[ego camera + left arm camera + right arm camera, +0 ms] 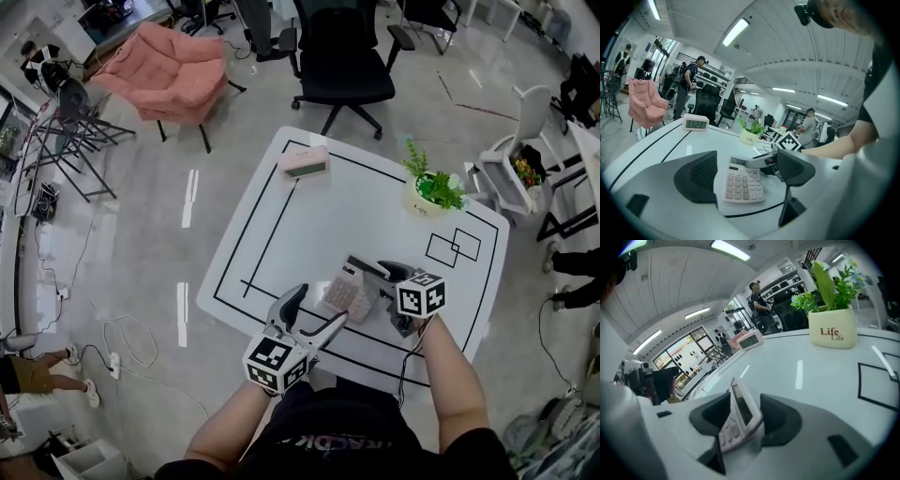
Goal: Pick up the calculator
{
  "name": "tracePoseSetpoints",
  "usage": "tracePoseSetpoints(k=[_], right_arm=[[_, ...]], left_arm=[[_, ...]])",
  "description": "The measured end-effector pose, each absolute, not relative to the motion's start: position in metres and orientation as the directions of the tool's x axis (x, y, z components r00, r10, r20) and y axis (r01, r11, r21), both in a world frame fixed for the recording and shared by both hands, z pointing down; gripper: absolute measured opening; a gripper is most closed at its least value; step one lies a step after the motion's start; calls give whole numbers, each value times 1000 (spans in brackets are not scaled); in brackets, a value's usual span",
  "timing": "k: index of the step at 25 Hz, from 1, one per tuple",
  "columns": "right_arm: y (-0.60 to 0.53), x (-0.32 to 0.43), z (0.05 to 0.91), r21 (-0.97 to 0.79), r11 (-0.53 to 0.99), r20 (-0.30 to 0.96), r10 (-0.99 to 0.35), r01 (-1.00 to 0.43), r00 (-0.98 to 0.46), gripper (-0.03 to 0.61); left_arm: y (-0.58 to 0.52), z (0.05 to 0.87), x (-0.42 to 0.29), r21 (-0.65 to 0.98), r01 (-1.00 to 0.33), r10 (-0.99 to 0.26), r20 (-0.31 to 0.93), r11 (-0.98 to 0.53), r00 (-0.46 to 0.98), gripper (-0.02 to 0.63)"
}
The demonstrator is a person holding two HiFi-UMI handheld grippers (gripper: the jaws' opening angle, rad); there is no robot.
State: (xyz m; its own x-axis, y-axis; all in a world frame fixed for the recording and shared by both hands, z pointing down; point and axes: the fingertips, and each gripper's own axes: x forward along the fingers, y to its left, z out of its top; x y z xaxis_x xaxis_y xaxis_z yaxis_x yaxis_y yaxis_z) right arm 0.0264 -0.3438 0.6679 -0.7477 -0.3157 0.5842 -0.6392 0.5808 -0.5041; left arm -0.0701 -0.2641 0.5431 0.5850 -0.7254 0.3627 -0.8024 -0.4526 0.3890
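The white calculator (pixel 342 291) lies near the front of the white table (pixel 375 216). My right gripper (pixel 377 289) reaches it from the right. In the right gripper view its jaws stand apart around the calculator's display end (pixel 740 413). The slab sits slanted in a gap wider than itself. My left gripper (pixel 312 314) is open just in front of the calculator's key end. In the left gripper view the calculator's keys (pixel 742 183) show flat between the two dark fingers (pixel 696 176). The right gripper's silver finger (pixel 759 162) lies beside the display.
A pink digital clock (pixel 304 162) stands at the table's far edge and a potted plant (pixel 431 192) at the far right. Black tape lines (pixel 267 234) mark the tabletop. A black office chair (pixel 342 70) and a pink armchair (pixel 173 70) stand beyond.
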Motion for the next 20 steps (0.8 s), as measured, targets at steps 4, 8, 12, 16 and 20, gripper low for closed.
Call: tracePoseSetpoints(k=[4, 8, 12, 16, 20], right_arm=[[-345, 21, 668, -507, 601, 589, -283, -619, -757, 140], [-346, 21, 663, -544, 601, 545, -278, -586, -791, 107], [-344, 21, 655, -575, 599, 490, -293, -557, -821, 77], [-338, 19, 642, -587, 617, 446, -295, -525, -845, 61], [-331, 18, 626, -604, 633, 383, -301, -483, -873, 49]], left_arm=[[-265, 546, -74, 394, -808, -729, 371, -437, 575, 391], [-265, 546, -73, 396, -810, -729, 374, -433, 573, 391], [-263, 549, -74, 399, -809, -724, 381, -432, 575, 391], [-259, 550, -73, 408, -803, -715, 385, -435, 584, 391], [-252, 551, -70, 404, -800, -705, 393, -444, 590, 391]])
